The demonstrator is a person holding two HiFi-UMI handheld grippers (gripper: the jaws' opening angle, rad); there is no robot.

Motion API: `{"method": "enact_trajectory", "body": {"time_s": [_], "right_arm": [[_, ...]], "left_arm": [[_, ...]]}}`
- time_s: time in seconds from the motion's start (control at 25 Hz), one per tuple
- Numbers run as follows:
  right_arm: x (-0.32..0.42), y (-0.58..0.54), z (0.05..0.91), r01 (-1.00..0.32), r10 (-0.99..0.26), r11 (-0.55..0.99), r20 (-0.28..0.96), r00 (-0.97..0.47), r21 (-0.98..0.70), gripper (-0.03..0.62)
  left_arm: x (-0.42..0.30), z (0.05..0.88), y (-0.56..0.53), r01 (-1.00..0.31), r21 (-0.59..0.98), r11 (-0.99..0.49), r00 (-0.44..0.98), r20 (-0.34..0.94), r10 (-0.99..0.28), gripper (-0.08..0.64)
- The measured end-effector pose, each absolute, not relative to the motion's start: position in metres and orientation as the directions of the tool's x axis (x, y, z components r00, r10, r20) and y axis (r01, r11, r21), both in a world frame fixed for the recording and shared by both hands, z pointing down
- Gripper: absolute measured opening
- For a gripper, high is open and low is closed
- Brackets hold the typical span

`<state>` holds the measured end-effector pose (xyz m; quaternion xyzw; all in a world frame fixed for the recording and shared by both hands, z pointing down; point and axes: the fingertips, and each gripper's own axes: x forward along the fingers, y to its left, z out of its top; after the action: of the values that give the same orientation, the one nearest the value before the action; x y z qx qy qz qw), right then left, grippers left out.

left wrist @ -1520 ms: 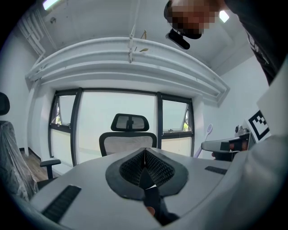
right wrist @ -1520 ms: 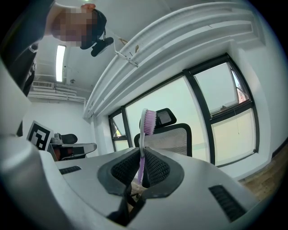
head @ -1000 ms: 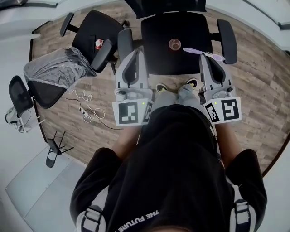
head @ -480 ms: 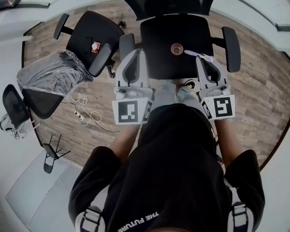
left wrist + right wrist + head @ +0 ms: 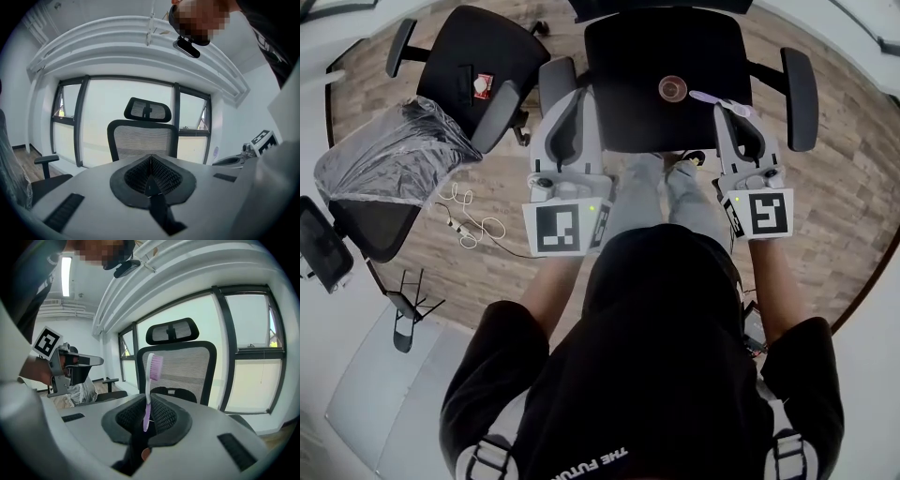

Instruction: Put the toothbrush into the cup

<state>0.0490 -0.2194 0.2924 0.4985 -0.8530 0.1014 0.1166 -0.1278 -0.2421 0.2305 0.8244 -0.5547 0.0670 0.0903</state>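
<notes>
A small brown cup stands on the black seat of the office chair in front of me. My right gripper is shut on a pink-and-white toothbrush, which lies crosswise over the seat's right part, just right of the cup. In the right gripper view the toothbrush stands upright from the shut right gripper, bristle head on top. My left gripper hovers at the seat's left edge. In its own view the left gripper is shut with nothing between the pads.
The chair's armrests flank the seat. A second black chair with a small red-and-white item stands to the left, beside a plastic-covered chair. A white cable lies on the wooden floor. The person's legs and shoes are below.
The chair seat and cup have shifted up in the head view as the person moved. Both grippers kept their pose, the right one still holding the toothbrush beside the cup.
</notes>
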Motion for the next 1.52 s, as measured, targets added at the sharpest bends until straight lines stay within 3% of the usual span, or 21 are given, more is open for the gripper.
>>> {"method": "enact_trajectory", "body": {"time_s": [1.52], "right_arm": [[0.042,-0.246,0.500,-0.834,-0.716,0.534,0.452,-0.532,-0.137,0.043]], "left_arm": [[-0.091,0.417,-0.242,-0.908,0.240,-0.344,0.413,0.371,-0.832,0.021]]}}
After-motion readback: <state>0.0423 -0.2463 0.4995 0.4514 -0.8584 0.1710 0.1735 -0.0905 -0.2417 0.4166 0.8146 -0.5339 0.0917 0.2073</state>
